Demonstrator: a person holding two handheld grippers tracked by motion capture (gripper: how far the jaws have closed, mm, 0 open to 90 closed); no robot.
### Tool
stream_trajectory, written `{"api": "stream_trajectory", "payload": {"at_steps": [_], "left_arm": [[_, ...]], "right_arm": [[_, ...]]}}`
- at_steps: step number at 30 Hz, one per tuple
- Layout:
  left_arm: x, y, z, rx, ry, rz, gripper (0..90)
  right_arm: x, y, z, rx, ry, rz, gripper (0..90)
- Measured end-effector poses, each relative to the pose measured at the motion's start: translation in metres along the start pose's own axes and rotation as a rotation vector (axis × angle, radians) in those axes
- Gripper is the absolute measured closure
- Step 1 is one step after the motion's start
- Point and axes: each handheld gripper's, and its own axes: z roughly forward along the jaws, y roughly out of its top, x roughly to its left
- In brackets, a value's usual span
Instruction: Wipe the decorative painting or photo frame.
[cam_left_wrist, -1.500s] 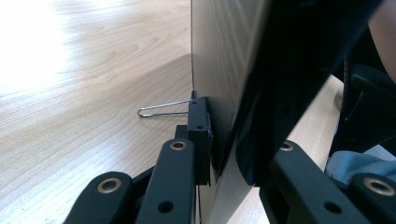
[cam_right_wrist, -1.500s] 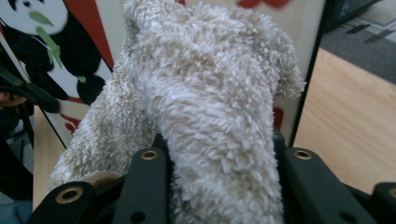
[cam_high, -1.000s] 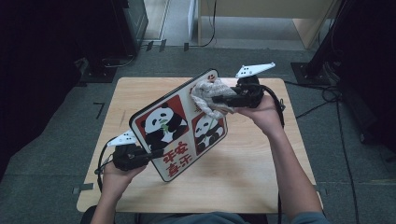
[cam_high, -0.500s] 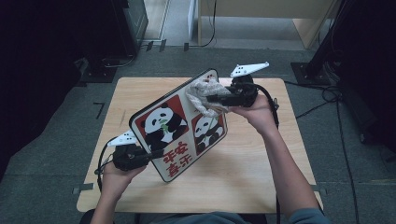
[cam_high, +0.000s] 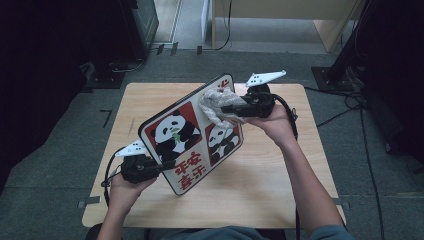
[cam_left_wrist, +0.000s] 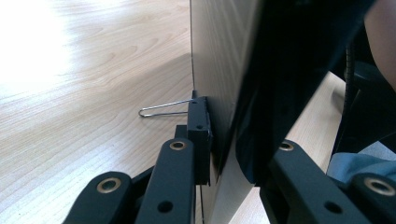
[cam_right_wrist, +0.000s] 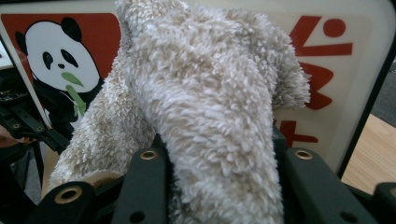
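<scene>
Rectangular panda-printed sign board (cam_high: 192, 135) stands tilted on the light wooden table (cam_high: 260, 195); fluffy beige cloth (cam_high: 216, 106) against its upper face, left gripper (cam_high: 157, 167) at lower-left edge, right gripper (cam_high: 231, 109) at upper right.

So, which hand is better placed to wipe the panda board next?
The right. Its gripper already clamps the fluffy cloth against the panda board, while the left gripper is occupied clamping the board's lower edge to keep it tilted.
</scene>
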Motion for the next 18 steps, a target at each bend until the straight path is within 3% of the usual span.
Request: {"api": "stream_trajectory", "payload": {"at_steps": [18], "left_arm": [[0.002, 0.0, 0.0, 0.0, -0.017, 0.003, 78.5]], "right_arm": [[-0.002, -0.013, 0.003, 0.033, 0.002, 0.007, 64.7]]}}
